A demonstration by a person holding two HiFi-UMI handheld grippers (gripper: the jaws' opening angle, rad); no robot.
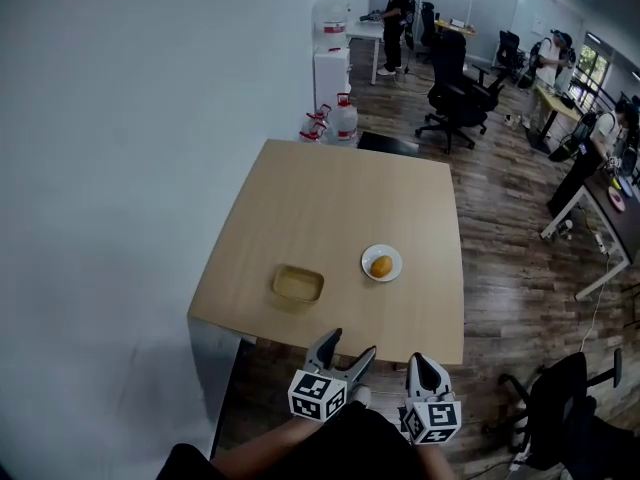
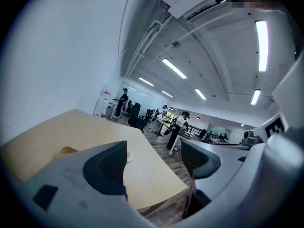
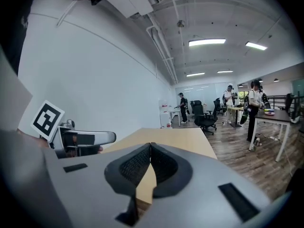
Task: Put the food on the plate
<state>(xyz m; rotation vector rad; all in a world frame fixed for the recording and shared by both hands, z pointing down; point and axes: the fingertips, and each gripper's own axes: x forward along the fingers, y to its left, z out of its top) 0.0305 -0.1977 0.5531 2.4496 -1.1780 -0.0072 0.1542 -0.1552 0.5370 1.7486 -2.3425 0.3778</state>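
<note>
A light wooden bench stood beside a white wall, carrying a shallow tan tray. Past its far edge sat water jugs and a white cabinet. Black office chairs stood on the wood floor.

Pale tan wooden table. White plate with orange-yellow food. Yellowish-tan tray. Grey left gripper and right gripper, their cubes patterned with black-and-white squares. Dark brown plank floor. White wall.
</note>
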